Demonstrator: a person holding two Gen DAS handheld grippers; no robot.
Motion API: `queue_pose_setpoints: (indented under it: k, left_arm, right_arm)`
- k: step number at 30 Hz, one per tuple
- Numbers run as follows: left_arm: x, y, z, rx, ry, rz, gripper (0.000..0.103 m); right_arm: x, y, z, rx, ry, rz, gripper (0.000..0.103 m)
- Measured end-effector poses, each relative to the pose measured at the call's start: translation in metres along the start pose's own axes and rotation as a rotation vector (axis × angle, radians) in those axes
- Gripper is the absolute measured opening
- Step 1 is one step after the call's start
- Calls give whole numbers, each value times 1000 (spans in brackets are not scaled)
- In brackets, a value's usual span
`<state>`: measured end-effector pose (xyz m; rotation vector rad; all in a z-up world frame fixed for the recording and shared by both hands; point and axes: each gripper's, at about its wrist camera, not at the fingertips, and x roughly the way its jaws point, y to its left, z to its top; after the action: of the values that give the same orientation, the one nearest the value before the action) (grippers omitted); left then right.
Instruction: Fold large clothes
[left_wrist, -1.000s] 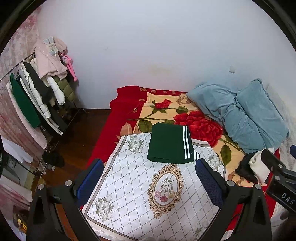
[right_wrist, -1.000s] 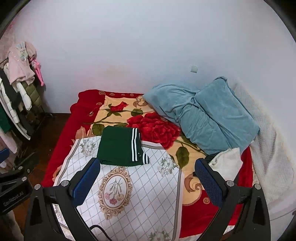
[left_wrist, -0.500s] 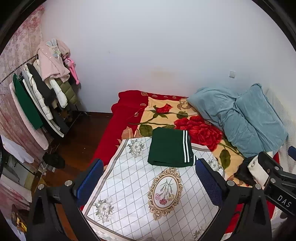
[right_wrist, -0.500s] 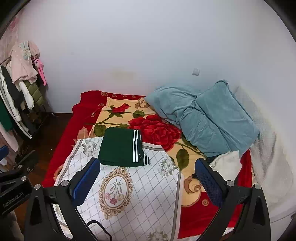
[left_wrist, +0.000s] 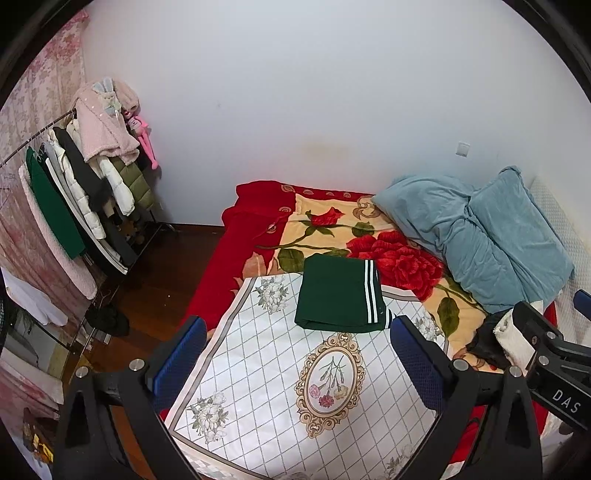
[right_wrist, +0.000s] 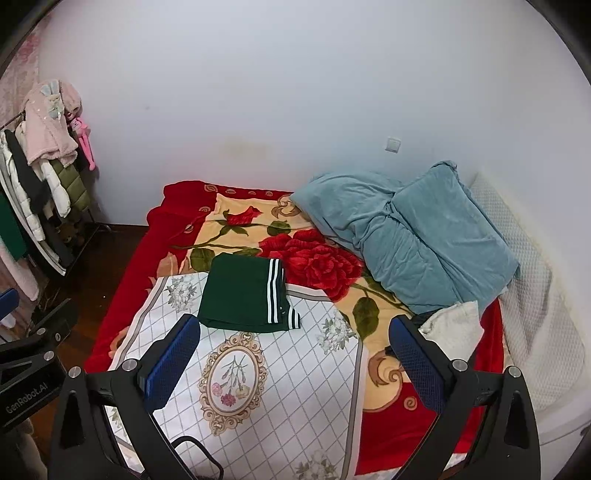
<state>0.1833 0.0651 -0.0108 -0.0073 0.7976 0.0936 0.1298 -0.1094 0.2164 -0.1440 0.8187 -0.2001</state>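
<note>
The left tongs (left_wrist: 297, 363) are wide open and hold nothing. At about 12 o'clock from them, the green clothes (left_wrist: 338, 291) lie on the bed (left_wrist: 221, 284) in a neat flat square, half on the white checked cloth (left_wrist: 266, 369). That fold looks done. The right tongs (right_wrist: 293, 360) are wide open and empty too. At 3 o'clock, a white and black pile (right_wrist: 448, 326) looks unfolded, maybe next.

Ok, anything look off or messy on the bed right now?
The green garment is folded flat and square on the white cloth. The one untidy spot is a loose white and dark pile bunched by the blue duvet, not folded. Both the left gripper and the right gripper are open and empty.
</note>
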Motion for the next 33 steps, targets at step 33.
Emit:
queue_pose_setpoints:
  k: [33]
  left_arm:
    - [-7, -6, 1, 12, -10, -9, 101]
  right_arm:
    - [-6, -1, 2, 5, -7, 8, 103]
